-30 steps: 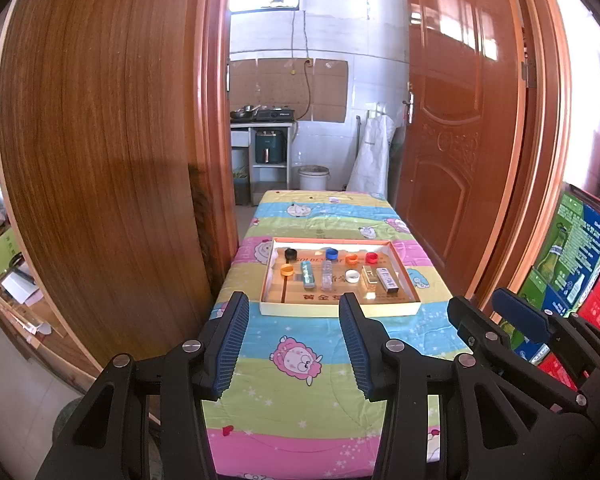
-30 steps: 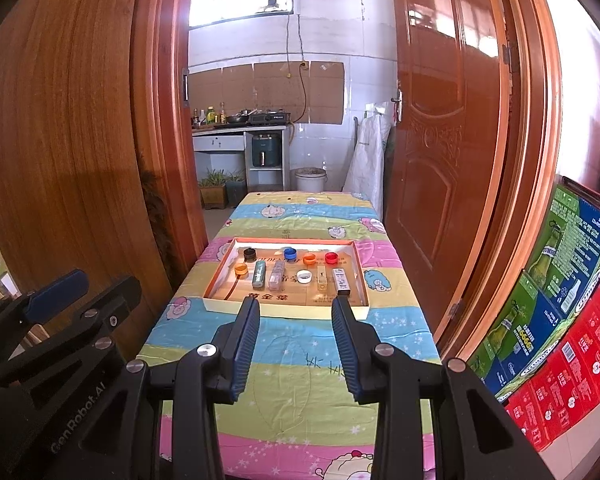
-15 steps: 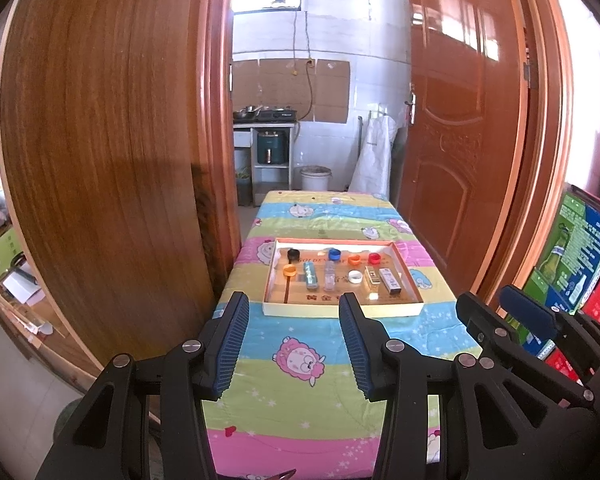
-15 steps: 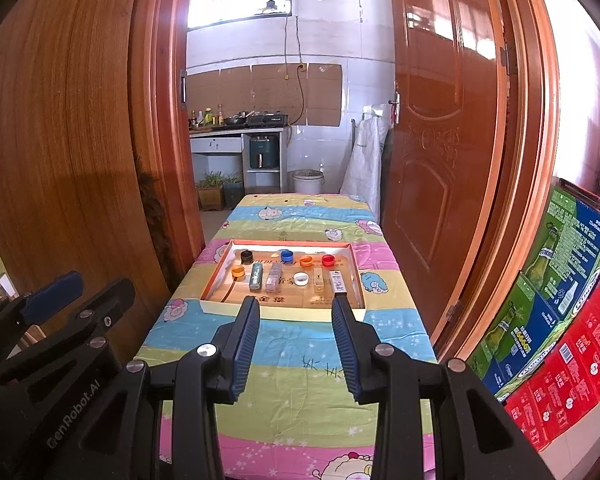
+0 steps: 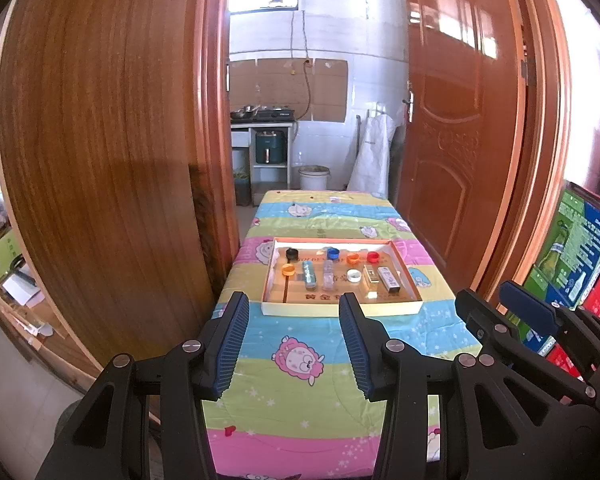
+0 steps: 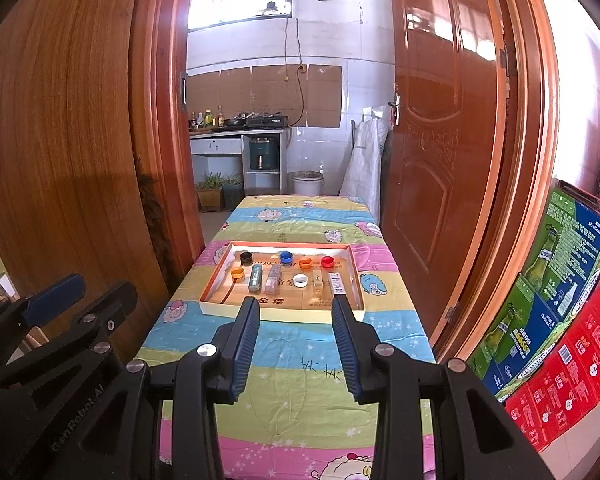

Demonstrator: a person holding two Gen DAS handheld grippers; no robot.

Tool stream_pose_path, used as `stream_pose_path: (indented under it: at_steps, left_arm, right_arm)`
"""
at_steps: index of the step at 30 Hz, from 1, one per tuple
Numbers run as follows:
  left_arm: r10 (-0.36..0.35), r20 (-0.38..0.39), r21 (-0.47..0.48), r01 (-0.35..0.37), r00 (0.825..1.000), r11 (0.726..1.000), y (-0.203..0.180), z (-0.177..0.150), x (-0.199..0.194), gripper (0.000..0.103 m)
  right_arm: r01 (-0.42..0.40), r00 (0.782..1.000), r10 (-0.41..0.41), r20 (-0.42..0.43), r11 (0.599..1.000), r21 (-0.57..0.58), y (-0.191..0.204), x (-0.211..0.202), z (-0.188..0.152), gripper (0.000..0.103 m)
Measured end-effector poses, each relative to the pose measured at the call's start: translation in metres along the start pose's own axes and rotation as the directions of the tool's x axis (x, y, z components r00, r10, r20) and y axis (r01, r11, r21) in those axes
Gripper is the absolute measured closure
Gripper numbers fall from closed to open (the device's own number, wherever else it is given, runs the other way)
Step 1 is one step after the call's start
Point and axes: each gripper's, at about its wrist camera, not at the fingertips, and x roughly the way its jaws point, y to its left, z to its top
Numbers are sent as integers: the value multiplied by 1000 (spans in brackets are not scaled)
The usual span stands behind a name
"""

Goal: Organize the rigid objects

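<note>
A shallow cardboard tray [image 5: 336,310] lies on a table with a striped cartoon cloth [image 5: 300,360]; it also shows in the right wrist view [image 6: 278,314]. In it lie several coloured bottle caps, such as a black cap [image 5: 291,254] and a red cap [image 6: 327,261], plus small boxes like a teal box [image 5: 309,273] and a white box [image 6: 337,282]. My left gripper [image 5: 294,312] is open and empty, held above the near end of the table. My right gripper [image 6: 296,312] is open and empty, short of the tray.
Wooden door panels stand close on the left [image 5: 100,160] and right [image 5: 460,140] of the table. Stacked beer cartons [image 6: 560,300] lean at the right. A kitchen counter [image 6: 236,132] and a bucket [image 6: 308,182] lie beyond the table's far end.
Both grippers have drifted slightly back and up from the tray. Both stay open.
</note>
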Motion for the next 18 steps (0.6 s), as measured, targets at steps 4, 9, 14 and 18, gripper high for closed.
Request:
stream_pose_path:
  at_steps: [4,9,14,18]
  left_arm:
    - [-3,1,7,3,1000,1000,-2,-1,0,55]
    - [-5,-1,9,5,1000,1000,-1,-1,-1,55]
    - [-7,0,8,7,1000,1000,-1,-1,-1,55]
    - [-12,1,14,12,1000,1000,-2,-2,-2,54]
  right_arm:
    - [0,1000,0,-1,1000,1,0,0,0,66]
    - [0,1000,0,-2,1000,3,-1,-1,1,66]
    - [0,1000,0,-2,1000,3,-1,-1,1,66]
    - [0,1000,0,-2,1000,3,-1,-1,1,66]
